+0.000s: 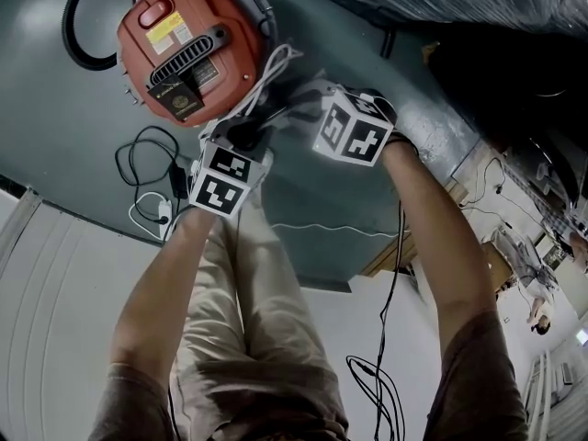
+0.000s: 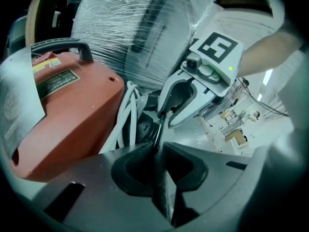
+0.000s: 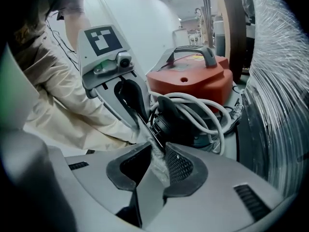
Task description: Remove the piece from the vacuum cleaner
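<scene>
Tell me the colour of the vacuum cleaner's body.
The vacuum cleaner body is orange-red; the head view shows it best.

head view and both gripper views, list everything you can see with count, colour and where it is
vacuum cleaner: one, red, on the floor ahead of the grippers
hose: one, black, curving off the vacuum cleaner's left
cord: one, white, looped at the vacuum cleaner's near side
round fitting: one, black, among the cord loops
cables: a few, black and white, on the floor left of the left gripper
wrapped bundle: one, clear film, behind the vacuum cleaner
floor: dark teal
thin strip: one, greyish, pinched between both grippers
left gripper: grey, shut on the thin strip
right gripper: grey, shut on the thin strip
forearms: two, bare
</scene>
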`<action>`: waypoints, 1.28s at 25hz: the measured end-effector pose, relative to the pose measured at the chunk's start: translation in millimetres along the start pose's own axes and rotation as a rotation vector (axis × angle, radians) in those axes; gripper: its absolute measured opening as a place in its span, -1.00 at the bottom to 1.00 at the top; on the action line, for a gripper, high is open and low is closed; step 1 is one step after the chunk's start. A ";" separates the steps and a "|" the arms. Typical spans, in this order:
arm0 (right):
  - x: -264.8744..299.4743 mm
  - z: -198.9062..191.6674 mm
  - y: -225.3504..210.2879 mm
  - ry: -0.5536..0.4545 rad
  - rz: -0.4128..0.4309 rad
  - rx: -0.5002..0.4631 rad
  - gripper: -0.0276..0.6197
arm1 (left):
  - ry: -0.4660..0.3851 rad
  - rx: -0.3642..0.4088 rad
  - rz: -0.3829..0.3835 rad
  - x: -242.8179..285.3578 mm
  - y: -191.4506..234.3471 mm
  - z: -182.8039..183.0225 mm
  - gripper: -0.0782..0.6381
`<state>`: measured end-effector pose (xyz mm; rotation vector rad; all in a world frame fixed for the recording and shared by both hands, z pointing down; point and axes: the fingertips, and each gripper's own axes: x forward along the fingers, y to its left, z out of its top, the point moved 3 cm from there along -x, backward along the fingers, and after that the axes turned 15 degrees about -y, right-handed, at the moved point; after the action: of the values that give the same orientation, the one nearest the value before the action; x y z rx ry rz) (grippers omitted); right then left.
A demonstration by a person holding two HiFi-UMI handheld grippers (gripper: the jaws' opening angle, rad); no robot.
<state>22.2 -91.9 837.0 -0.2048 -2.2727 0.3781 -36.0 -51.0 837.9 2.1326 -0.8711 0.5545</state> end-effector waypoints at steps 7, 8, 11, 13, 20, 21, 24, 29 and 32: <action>-4.0 -7.2 10.1 0.013 0.020 0.017 -0.70 | 0.020 0.016 -0.043 0.1 -8.2 -4.9 -0.65; -4.1 -8.4 11.3 0.016 0.018 0.017 -0.70 | 0.022 0.020 -0.043 0.4 -10.3 -6.2 -0.65; -4.6 -10.8 12.7 0.010 -0.003 0.034 -0.70 | 0.021 0.012 -0.028 1.2 -12.8 -8.1 -0.65; -5.4 -11.7 12.7 0.002 -0.015 0.049 -0.70 | 0.018 0.008 -0.023 1.6 -12.5 -7.8 -0.65; -7.4 -15.1 21.3 -0.017 -0.038 0.083 -0.70 | 0.018 -0.003 -0.015 -1.0 -18.2 -11.2 -0.64; -7.3 -15.9 22.7 -0.017 -0.037 0.087 -0.70 | 0.018 -0.005 -0.014 -1.5 -19.1 -12.2 -0.64; -8.6 -26.5 36.1 0.026 0.019 0.095 -0.72 | 0.050 0.013 -0.063 0.0 -32.6 -22.6 -0.68; -14.3 -43.9 58.5 0.010 -0.003 0.152 -0.72 | 0.051 0.025 -0.103 1.9 -51.1 -35.7 -0.68; -22.1 -49.0 64.0 -0.014 -0.047 0.183 -0.72 | 0.073 0.084 -0.146 4.7 -59.3 -32.4 -0.68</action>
<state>75.2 -27.5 831.1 -0.0545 -2.2373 0.5610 7.1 0.9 832.5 2.2163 -0.6557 0.5986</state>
